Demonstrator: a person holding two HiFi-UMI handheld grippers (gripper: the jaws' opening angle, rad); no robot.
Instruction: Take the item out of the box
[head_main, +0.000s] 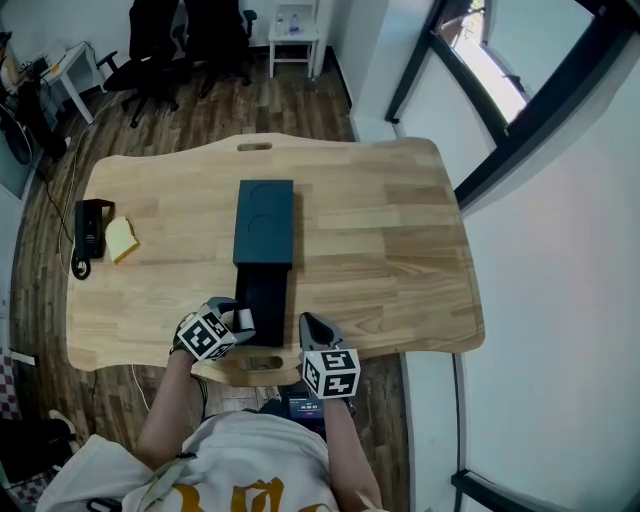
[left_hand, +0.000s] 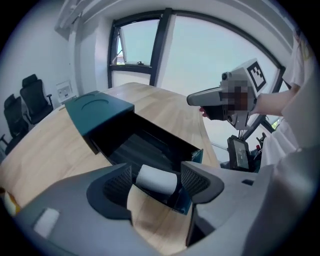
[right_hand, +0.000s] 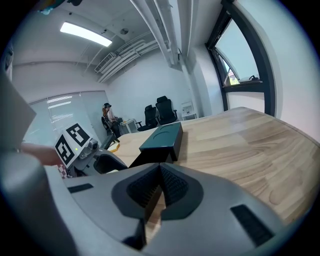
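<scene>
My left tool (head_main: 238, 318) sits at the near end of the dark teal box (head_main: 265, 222), its jaws spread wide. A pale pull tab (left_hand: 156, 180) on the end of the box's black inner tray (head_main: 262, 290) stands between the pads, but they are not pressing on it. The box lies lengthwise along the middle of the wooden desk (head_main: 400, 240). Its tray is slid out towards me, reaching nearly to the desk's near edge. The inside of the tray is dark, and I cannot make out the item there.

My right tool (head_main: 312, 325) is held just right of the tray's near end, over the desk edge. Its jaws are pressed together with nothing between them, and it points across the desk past the box.

Well apart at the left of the desk lie a black device (head_main: 90, 228) with a cable and, touching it, a yellow pad (head_main: 121, 238).
</scene>
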